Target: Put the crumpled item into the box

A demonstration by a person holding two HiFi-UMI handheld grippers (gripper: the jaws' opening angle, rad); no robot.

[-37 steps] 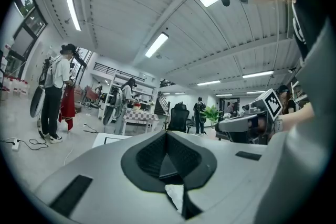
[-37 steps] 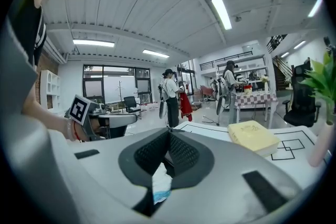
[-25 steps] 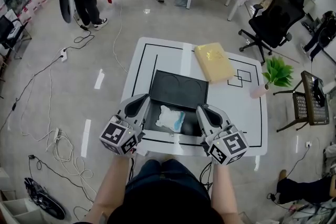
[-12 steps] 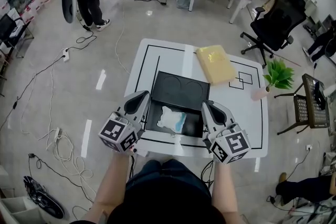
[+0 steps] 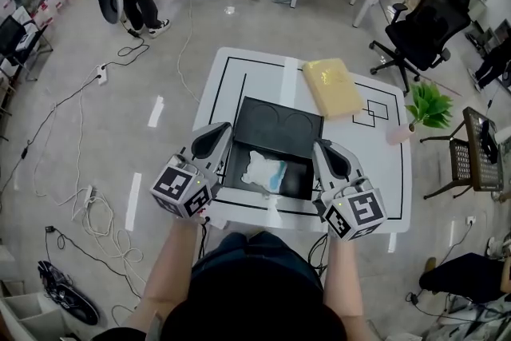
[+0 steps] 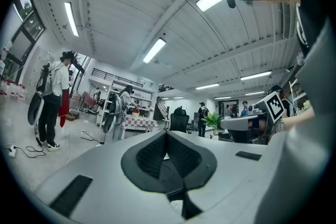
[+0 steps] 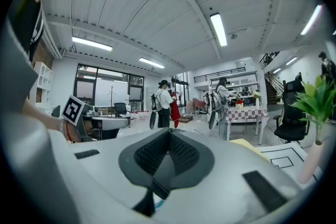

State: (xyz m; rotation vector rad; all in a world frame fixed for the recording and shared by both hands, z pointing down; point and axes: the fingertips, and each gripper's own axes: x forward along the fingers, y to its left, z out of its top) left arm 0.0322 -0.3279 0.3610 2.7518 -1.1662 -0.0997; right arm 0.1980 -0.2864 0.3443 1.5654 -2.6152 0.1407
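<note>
Crumpled item: the crumpled item (image 5: pixel 263 170), white with a bluish edge, is lying inside the box (image 5: pixel 297 176), near the middle of its open part.
Box: it is sitting on the white bench (image 5: pixel 375 172), toward your edge. A flat black panel (image 5: pixel 279 122) with two arcs is lying at its far side. It may be a lid, but I cannot tell.
Left gripper: the left gripper (image 5: pixel 219 133) is hovering just beside the box's left wall. Its fingers (image 6: pixel 152 155) are pressing flat together and carrying nothing.
Right gripper: the right gripper (image 5: pixel 323 149) is hovering just beside the box's right wall. Its fingers (image 7: pixel 184 152) are closed all the way and holding nothing.
Stage: judging by how things are lying, the item is already in place. What is left looks like backing away cleanly, or folding the panel over if it is a lid.
Doing it well: you are flanking the box closely, so draw both grippers straight back toward yourself rather than sweeping them sideways. That way neither tip nudges a wall and shifts the box.
If the item needs settling: it looks light and springy, so press it down gently with one closed tip and do not pinch it again.
Watch for: the yellow packet (image 5: pixel 333 88) is lying well apart on the far right of the bench and is not in your way.
</note>
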